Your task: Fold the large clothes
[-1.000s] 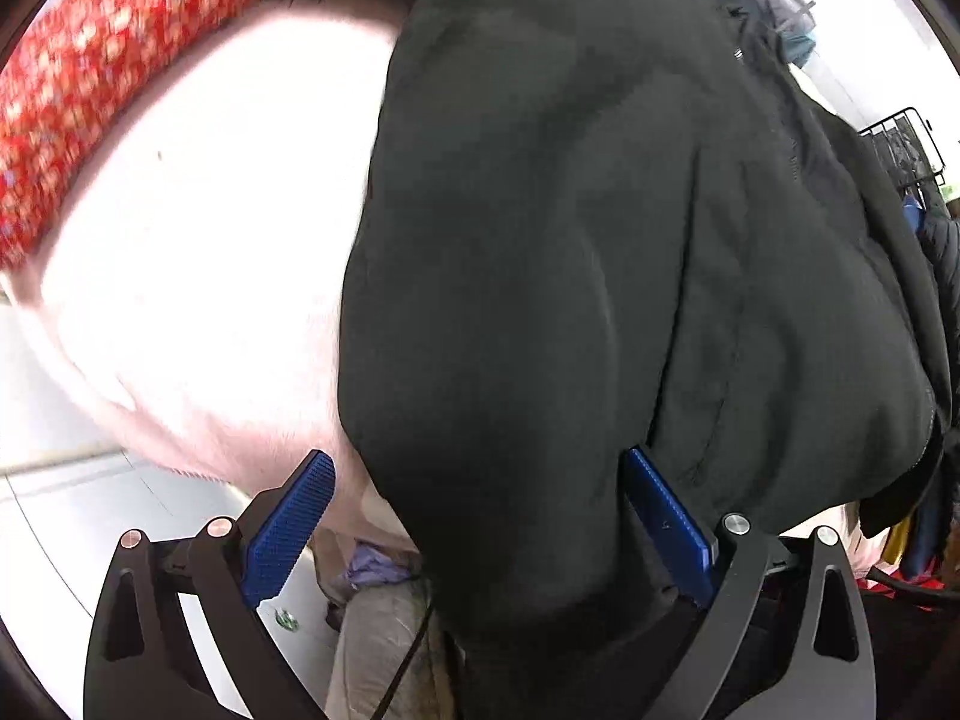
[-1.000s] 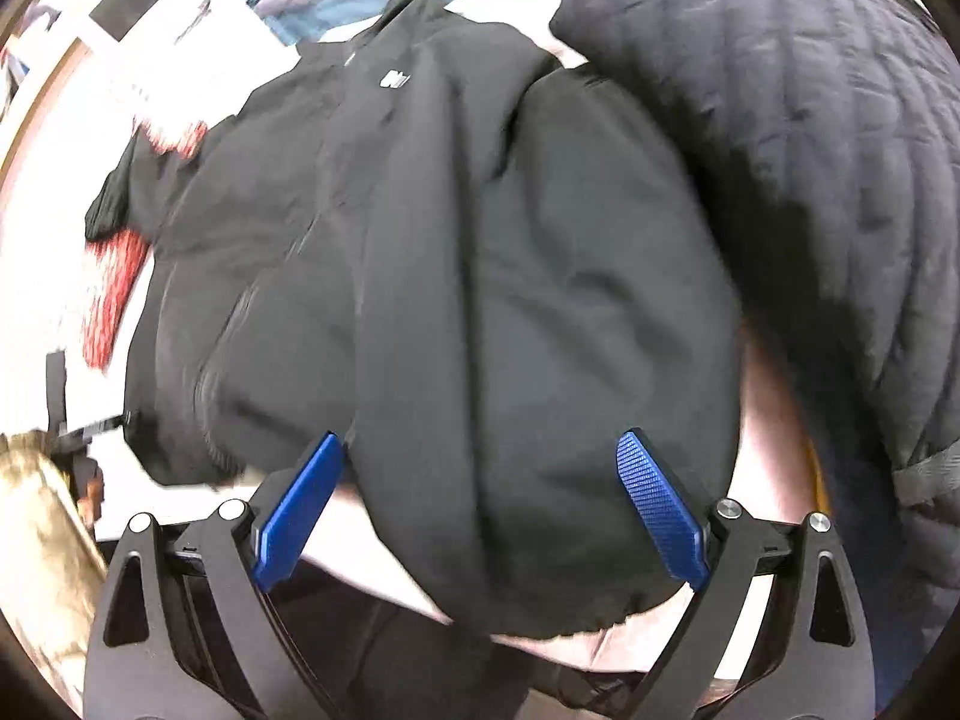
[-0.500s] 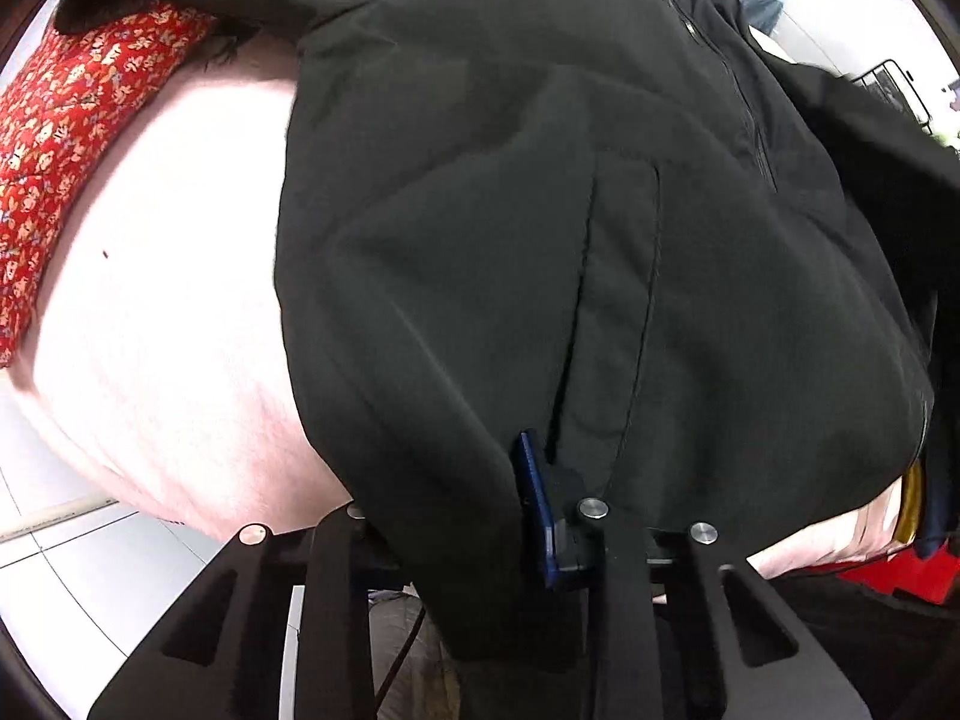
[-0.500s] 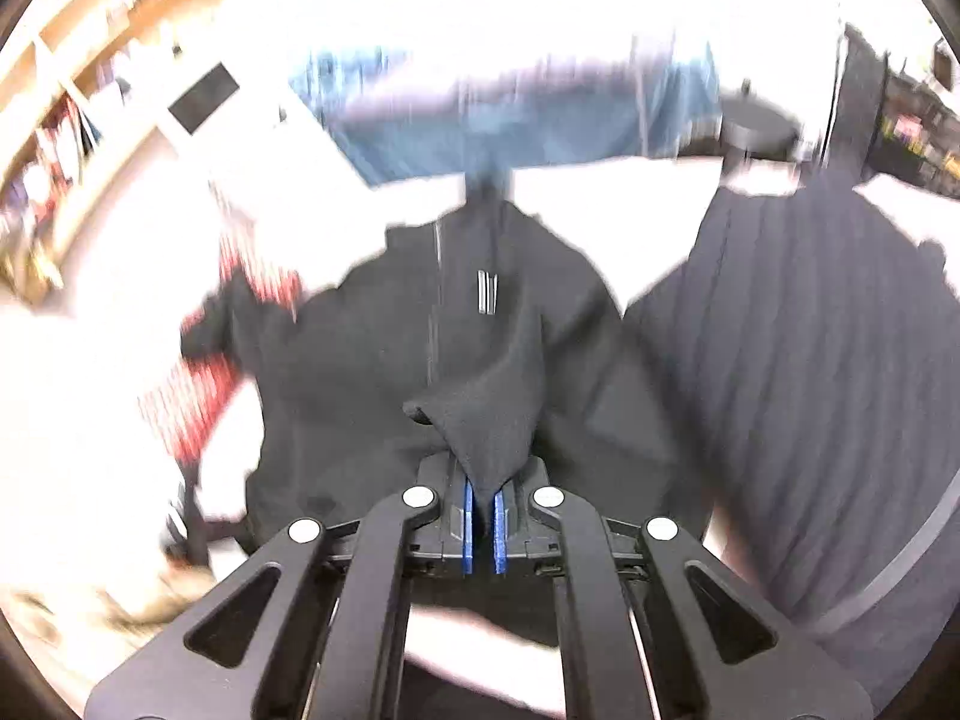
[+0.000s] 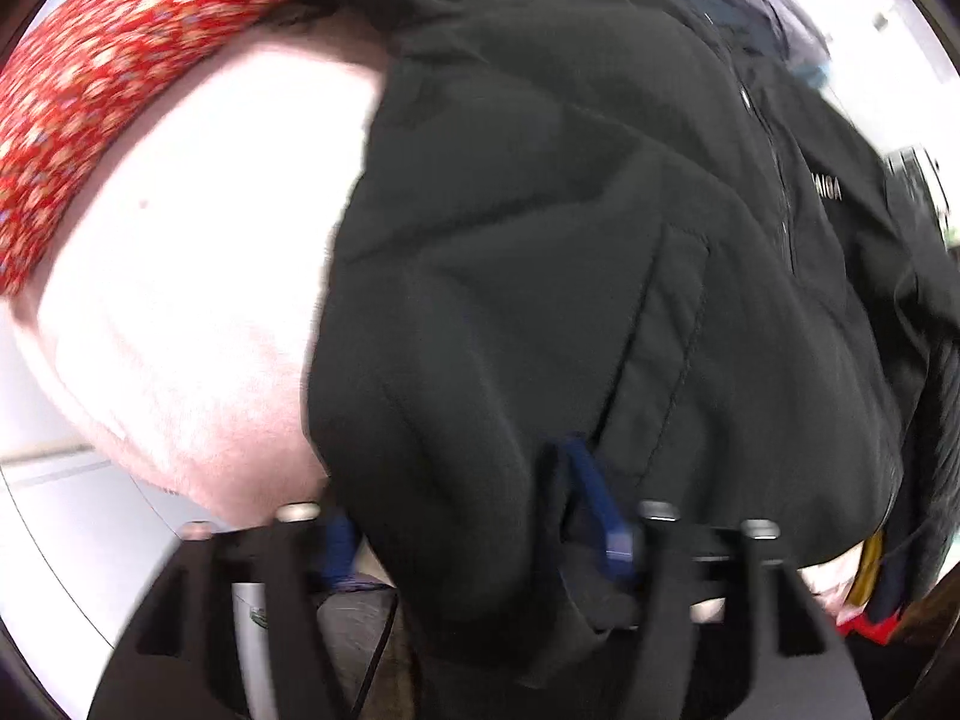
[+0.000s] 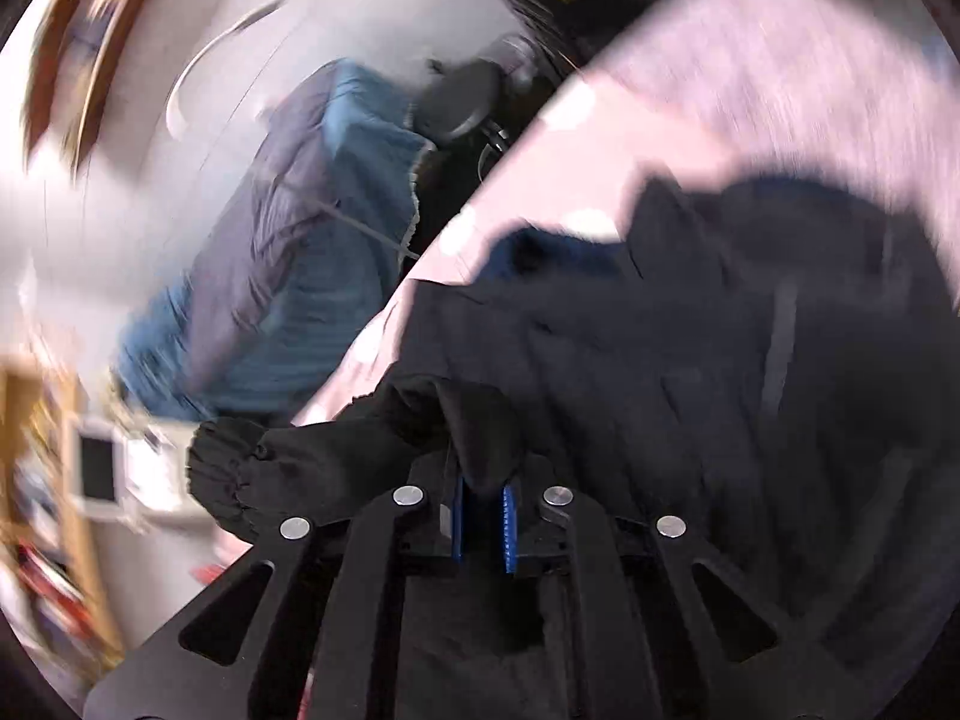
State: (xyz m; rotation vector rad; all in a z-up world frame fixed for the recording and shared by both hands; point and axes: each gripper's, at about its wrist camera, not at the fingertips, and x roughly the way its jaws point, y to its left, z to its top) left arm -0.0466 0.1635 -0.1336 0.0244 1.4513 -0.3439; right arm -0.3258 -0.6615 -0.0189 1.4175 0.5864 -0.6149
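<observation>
Red floral cloth (image 5: pixel 120 78) along the far-left edge of the pale pink bed (image 5: pixel 198 276). Black jacket (image 5: pixel 570 252), matte woven, stitched pocket seam, centre zip, partly legible print "…AIGA", lies across the bed. Left gripper (image 5: pixel 474 534): jaws just opening, hem fold between them, loose. Right gripper (image 6: pixel 483 531): jaws just opening, narrow, pinching a ribbed cuff fold.

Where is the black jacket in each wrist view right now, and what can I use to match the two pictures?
Left wrist: the black jacket fills the centre and right, its hem draped between the left gripper's spread fingers.
Right wrist: it covers the lower right half, blurred, with a fold of it between the right gripper's narrowly parted pads, which have just been opening.
Shared landmark: the pale pink sheet under the jacket, left in one view, upper right in the other.
</observation>
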